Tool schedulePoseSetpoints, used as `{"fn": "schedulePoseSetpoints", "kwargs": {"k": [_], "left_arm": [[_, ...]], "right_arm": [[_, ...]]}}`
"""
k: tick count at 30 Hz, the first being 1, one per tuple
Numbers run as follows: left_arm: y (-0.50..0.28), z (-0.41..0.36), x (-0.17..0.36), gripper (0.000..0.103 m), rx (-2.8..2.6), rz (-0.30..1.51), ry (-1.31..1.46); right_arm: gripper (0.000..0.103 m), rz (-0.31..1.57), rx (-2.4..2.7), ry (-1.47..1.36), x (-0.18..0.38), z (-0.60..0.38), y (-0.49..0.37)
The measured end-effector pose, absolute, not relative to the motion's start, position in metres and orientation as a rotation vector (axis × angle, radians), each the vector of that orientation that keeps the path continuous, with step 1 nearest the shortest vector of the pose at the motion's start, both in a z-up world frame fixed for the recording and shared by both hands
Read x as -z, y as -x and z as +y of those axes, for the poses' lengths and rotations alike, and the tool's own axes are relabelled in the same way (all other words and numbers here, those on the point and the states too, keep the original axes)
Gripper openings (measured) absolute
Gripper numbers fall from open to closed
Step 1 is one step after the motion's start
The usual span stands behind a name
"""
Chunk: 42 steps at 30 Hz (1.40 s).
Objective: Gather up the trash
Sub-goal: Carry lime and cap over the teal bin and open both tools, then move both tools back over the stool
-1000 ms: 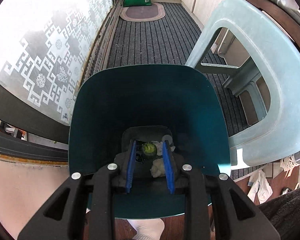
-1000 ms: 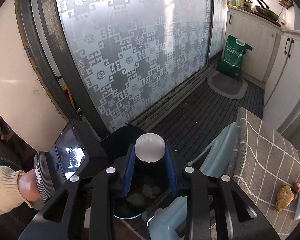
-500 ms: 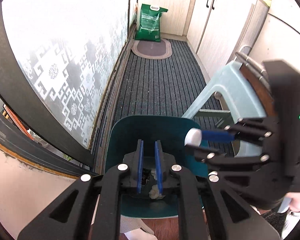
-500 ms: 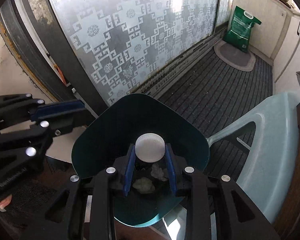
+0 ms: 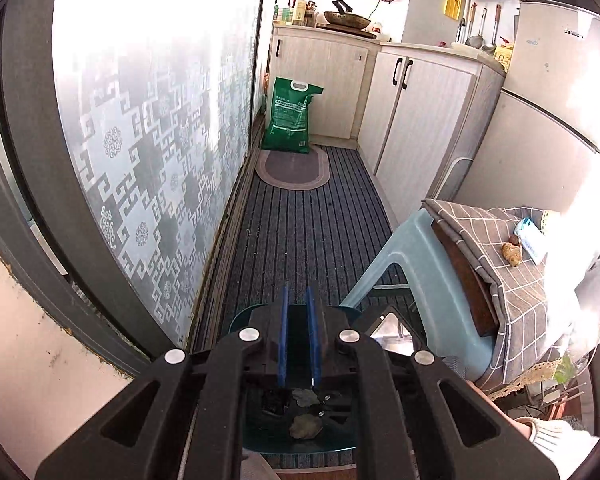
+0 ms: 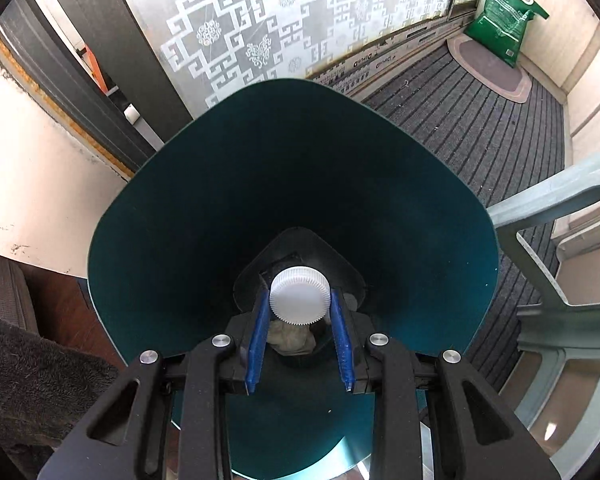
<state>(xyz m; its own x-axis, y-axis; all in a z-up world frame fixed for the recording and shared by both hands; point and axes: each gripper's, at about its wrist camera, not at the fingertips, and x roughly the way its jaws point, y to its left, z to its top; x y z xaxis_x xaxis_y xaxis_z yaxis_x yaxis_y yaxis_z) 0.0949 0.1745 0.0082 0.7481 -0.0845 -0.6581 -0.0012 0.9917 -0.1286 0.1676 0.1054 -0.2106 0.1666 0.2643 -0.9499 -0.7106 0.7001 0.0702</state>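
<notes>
1. Left gripper (image 5: 296,300) has let go: a second ago its blue fingers stood apart deep inside the teal bin over the scraps; now they are pressed nearly together, nothing between them.
2. Your left hand has also come up out of the bin (image 5: 300,440). Bin now sits low at 6 o'clock in the left view, crumpled scraps (image 5: 306,426) lying on its bottom. Reads as that drop done.
3. Left gripper tilts forward and down, pointing along the striped floor mat (image 5: 308,232) toward the green bag (image 5: 290,116) at 12 o'clock.
4. Right gripper (image 6: 300,300) has sunk into the bin mouth; the teal wall (image 6: 180,220) now fills most of its view.
5. It pinches the white ribbed bottle cap (image 6: 300,295) between its blue fingers (image 6: 256,344), pointing steeply down.
6. Cap hangs over a pale wad (image 6: 292,338) on the bin floor, not yet dropped. Next likely: spread the fingers so it falls.
7. Blue plastic stool (image 6: 548,320) stands at 3 o'clock of the bin.
</notes>
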Motion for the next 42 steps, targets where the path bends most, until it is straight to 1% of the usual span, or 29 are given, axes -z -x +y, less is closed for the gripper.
{"fn": "schedulePoseSetpoints", "kwargs": {"k": [1,2,4,7,9,11,12,14,16,18,21,26,29,32,39,40,41,42], "left_arm": [[-0.093,0.174,-0.013,0.010,0.039,0.710,0.118],[-0.092,0.174,-0.017,0.010,0.037,0.698,0.120],[-0.088,0.176,-0.026,0.011,0.038,0.677,0.130],[-0.083,0.176,-0.036,0.011,0.030,0.646,0.132],[-0.080,0.175,-0.041,0.017,0.025,0.626,0.125],[-0.076,0.174,-0.048,0.020,0.024,0.602,0.109],[-0.074,0.173,-0.051,0.024,0.027,0.594,0.112],[-0.072,0.172,-0.057,0.028,0.034,0.579,0.123],[-0.071,0.169,-0.062,0.030,0.039,0.568,0.125],[-0.071,0.166,-0.065,0.036,0.044,0.558,0.131],[-0.072,0.159,-0.069,0.042,0.052,0.550,0.142],[-0.076,0.142,-0.075,0.044,0.082,0.537,0.151],[-0.079,0.127,-0.075,0.048,0.107,0.531,0.135],[-0.084,0.111,-0.074,0.052,0.131,0.533,0.116],[-0.101,0.069,-0.061,0.056,0.176,0.570,0.073],[-0.104,0.063,-0.058,0.058,0.190,0.581,0.074],[-0.108,0.057,-0.054,0.059,0.210,0.597,0.081],[-0.112,0.050,-0.051,0.059,0.228,0.612,0.076]], "right_arm": [[0.040,1.228,-0.723,0.444,0.214,0.107,-0.167],[0.045,1.232,-0.720,0.444,0.216,0.107,-0.167],[0.048,1.236,-0.716,0.441,0.218,0.108,-0.167],[0.047,1.207,-0.738,0.431,0.210,0.109,-0.163],[0.047,1.167,-0.761,0.426,0.197,0.109,-0.159],[0.047,1.126,-0.784,0.413,0.182,0.108,-0.153],[0.047,1.103,-0.795,0.408,0.173,0.107,-0.151],[0.047,1.063,-0.804,0.395,0.159,0.104,-0.147],[0.047,1.027,-0.811,0.384,0.144,0.100,-0.143],[0.047,0.990,-0.812,0.374,0.129,0.093,-0.142],[0.047,0.938,-0.813,0.342,0.103,0.079,-0.140],[0.047,0.844,-0.783,0.287,0.057,0.044,-0.141],[0.047,0.794,-0.749,0.255,0.034,0.015,-0.145],[0.047,0.751,-0.706,0.226,0.019,-0.018,-0.147],[0.047,0.688,-0.607,0.171,-0.003,-0.096,-0.163],[0.049,0.674,-0.590,0.181,-0.005,-0.106,-0.164],[0.054,0.662,-0.573,0.197,-0.007,-0.115,-0.164],[0.058,0.646,-0.555,0.219,-0.008,-0.122,-0.163]]}}
